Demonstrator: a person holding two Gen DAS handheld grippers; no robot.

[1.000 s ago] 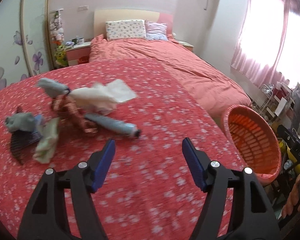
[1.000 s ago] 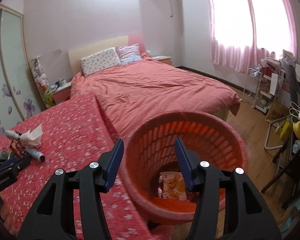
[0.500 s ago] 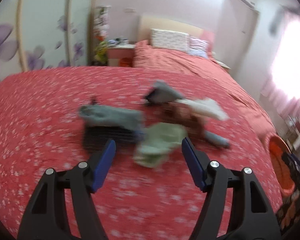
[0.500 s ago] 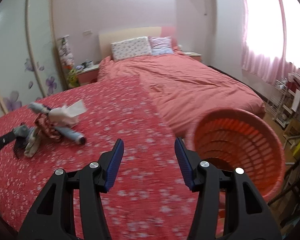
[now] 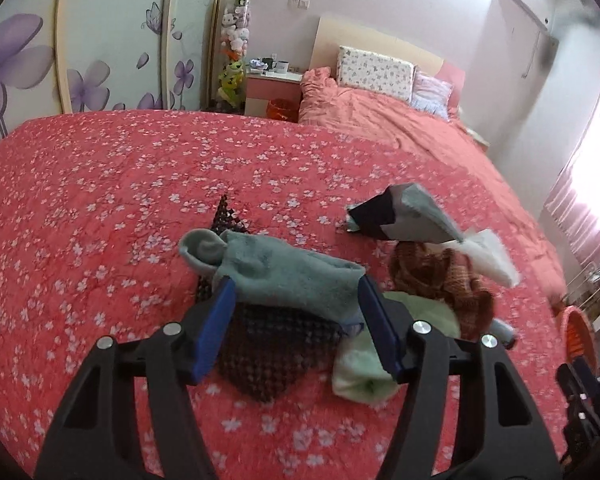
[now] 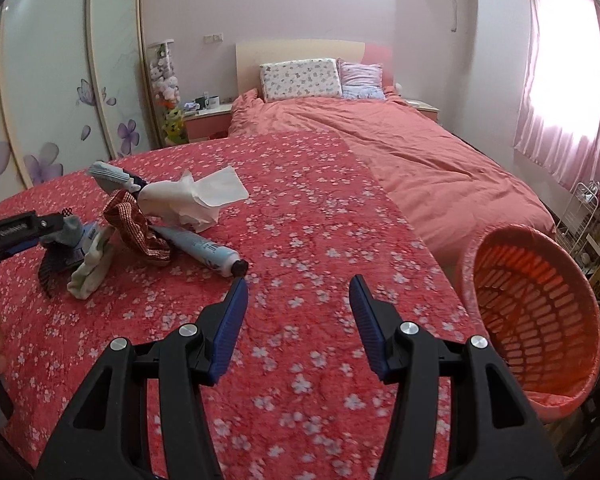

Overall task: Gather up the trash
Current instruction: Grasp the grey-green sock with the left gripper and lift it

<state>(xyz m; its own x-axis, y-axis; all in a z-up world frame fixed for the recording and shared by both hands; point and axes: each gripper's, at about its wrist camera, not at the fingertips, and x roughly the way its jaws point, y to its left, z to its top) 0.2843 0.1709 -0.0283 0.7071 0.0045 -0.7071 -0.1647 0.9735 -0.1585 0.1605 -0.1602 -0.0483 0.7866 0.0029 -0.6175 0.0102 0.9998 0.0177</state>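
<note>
Reaching into the pile on the flowered bedspread (image 6: 300, 208), the left gripper (image 5: 296, 312) has its blue jaws spread wide on either side of a grey-blue sock (image 5: 276, 270); the pads look just beside the cloth or barely touching, and nothing is clamped yet. Under the sock lies a dark checked cloth (image 5: 276, 356), with a pale green sock (image 5: 364, 376) to its right and a brown woven strap (image 5: 440, 280) beyond. The right gripper (image 6: 298, 320) hovers wide open and empty over bare bedspread, near the cap of a blue tube (image 6: 204, 246). A crumpled white tissue (image 6: 196, 196) and a grey pouch (image 6: 112, 176) lie further back. The orange basket (image 6: 540, 304) stands off the right edge of the bed, well apart from the pile; its inside is mostly hidden from here. Judging by the heap, most of the collecting remains: every piece in view is on the bed, and the sock is the likely next pick
</note>
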